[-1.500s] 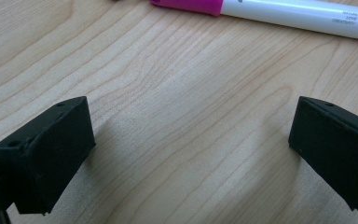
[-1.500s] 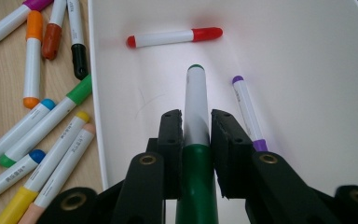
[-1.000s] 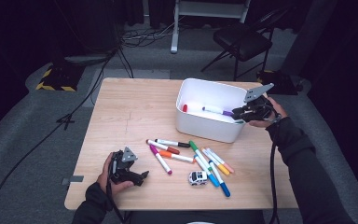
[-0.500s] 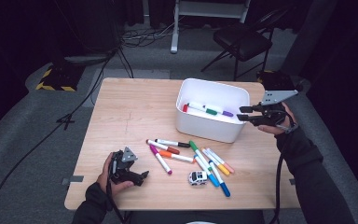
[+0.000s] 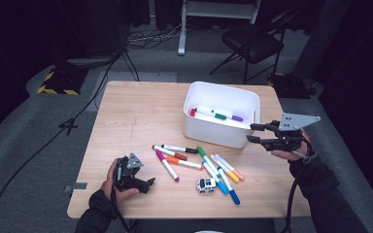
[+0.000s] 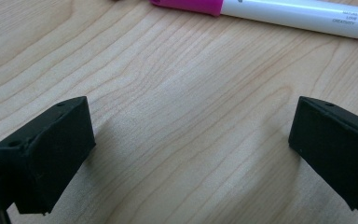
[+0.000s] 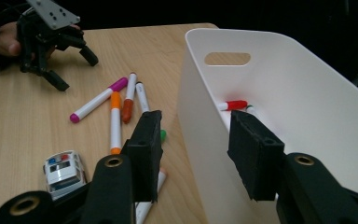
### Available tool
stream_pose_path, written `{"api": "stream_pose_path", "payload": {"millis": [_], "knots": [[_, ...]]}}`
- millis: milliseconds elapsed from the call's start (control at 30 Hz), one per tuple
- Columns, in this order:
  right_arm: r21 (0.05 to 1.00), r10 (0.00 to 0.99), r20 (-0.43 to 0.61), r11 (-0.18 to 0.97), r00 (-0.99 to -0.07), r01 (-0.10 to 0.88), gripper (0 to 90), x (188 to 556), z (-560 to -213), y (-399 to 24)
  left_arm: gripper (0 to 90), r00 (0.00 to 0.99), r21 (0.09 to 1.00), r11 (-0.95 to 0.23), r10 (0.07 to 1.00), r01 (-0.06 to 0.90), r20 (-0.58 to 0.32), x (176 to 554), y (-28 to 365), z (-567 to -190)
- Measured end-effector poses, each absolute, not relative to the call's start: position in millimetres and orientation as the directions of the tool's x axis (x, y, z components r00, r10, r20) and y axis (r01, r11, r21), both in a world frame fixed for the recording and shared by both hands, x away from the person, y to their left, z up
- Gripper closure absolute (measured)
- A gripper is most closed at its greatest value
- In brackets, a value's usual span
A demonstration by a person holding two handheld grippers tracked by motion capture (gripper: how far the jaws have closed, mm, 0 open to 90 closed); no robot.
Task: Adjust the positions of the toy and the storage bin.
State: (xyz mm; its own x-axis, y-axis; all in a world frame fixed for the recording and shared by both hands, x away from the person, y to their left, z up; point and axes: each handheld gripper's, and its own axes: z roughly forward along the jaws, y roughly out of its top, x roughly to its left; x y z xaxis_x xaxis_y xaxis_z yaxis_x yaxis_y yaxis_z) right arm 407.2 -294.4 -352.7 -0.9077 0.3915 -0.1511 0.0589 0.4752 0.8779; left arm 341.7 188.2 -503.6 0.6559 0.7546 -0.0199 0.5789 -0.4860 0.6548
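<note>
Three markers [image 5: 216, 115] already lie in the white bin [image 5: 222, 139] at upper right; about eight more [image 5: 209, 166] wait mid-table. Your right gripper [image 5: 248, 133], beside the bin, has just been opening, empty. Your left gripper [image 5: 150, 183] rests wide open, empty.
</note>
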Motion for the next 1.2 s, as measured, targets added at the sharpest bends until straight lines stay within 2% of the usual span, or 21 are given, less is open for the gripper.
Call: {"api": "stream_pose_path", "payload": {"millis": [233,567,867,1200], "knots": [[0.869,0.364,-0.142,0.491,-0.921,0.06,53.8,394,-380,-286,0.3,0.659,0.657,-0.49,0.752,0.573,-0.014,342,188,-504],[0.85,0.353,-0.079,0.512,-0.932,0.122,52.1,391,-421,-269,0.3,0.656,0.655,-0.487,0.755,0.577,-0.016,342,188,-504],[0.783,0.363,-0.06,0.595,-0.93,0.182,52.0,398,-464,-257,0.5,0.657,0.655,-0.489,0.754,0.576,-0.015,342,188,-503],[0.757,0.386,-0.015,0.607,-0.923,0.242,53.8,402,-485,-262,0.5,0.656,0.655,-0.488,0.755,0.577,-0.016,342,188,-503]]}}
